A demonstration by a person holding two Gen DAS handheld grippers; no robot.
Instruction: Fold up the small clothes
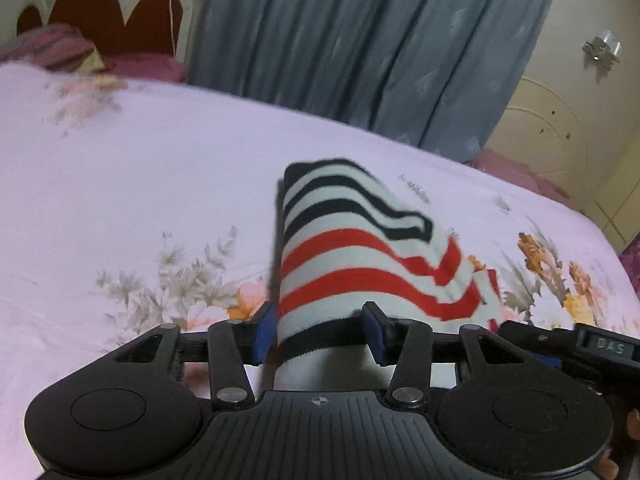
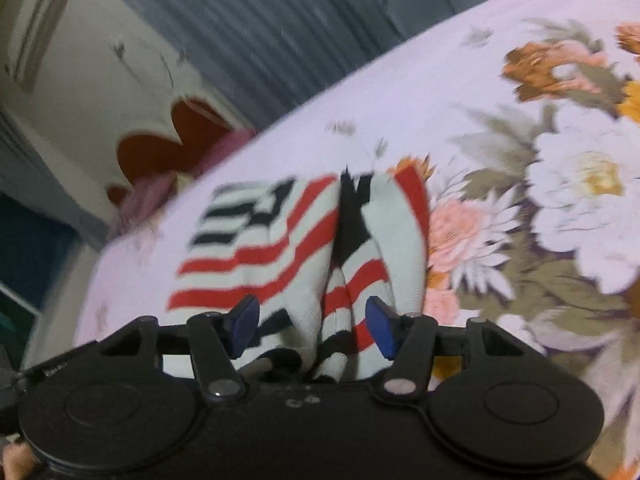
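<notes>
- Looking along my left gripper [image 1: 320, 330], I see the striped garment [image 1: 352, 248] lying on the bed [image 1: 120, 168] straight ahead, its near end between my jaws.
- My left jaws stand partly spread; one pad looks to touch the cloth's edge, the other sits over it, and I cannot tell that they pinch it.
- The garment's long axis runs away from me along the left gripper's line, black stripes at the far end, red nearer.
- My right gripper [image 2: 310, 326] is also partly spread, with bunched folds of the same garment between its pads and no clear squeeze.
- Both hands are about equally close; the right gripper's body shows just beside the left one.
- The flowered sheet around the cloth is bare, so nothing blocks a fold.
- A blue curtain [image 1: 360, 40], a headboard [image 1: 100, 8] and pink pillows [image 1: 60, 44] lie well beyond.
</notes>
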